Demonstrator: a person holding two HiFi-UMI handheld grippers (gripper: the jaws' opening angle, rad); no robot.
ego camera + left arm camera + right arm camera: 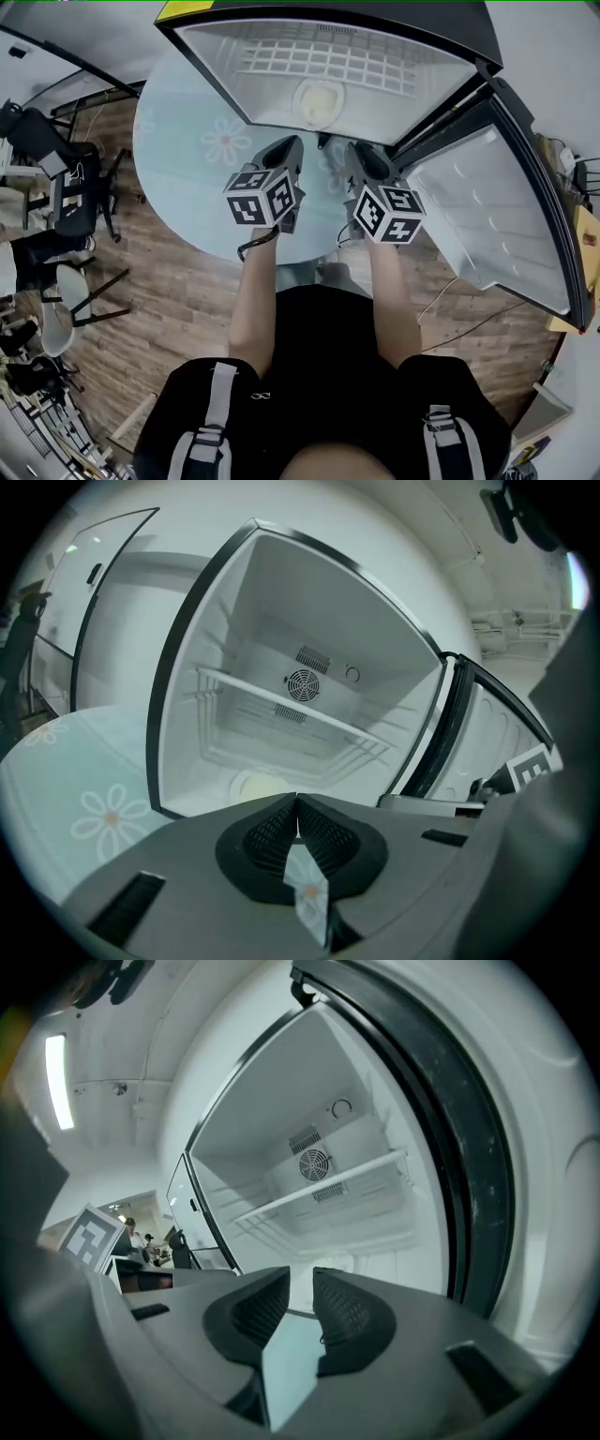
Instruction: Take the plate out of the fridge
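A pale round plate (317, 101) lies on the floor of the open white fridge (394, 103), under its wire shelf (291, 710). In the left gripper view the plate (255, 785) shows just beyond the jaws. My left gripper (292, 145) (296, 801) hovers in front of the fridge opening, shut, with nothing between its jaws. To its right my right gripper (355, 152) (301, 1275) is open by a narrow gap, empty, and points into the fridge beside the door seal. Neither gripper touches the plate.
The fridge door (492, 216) stands swung open on the right, close to my right gripper. The fridge sits on a round pale-green table (192, 155) with flower prints. Chairs (70, 192) and clutter stand on the wooden floor at the left.
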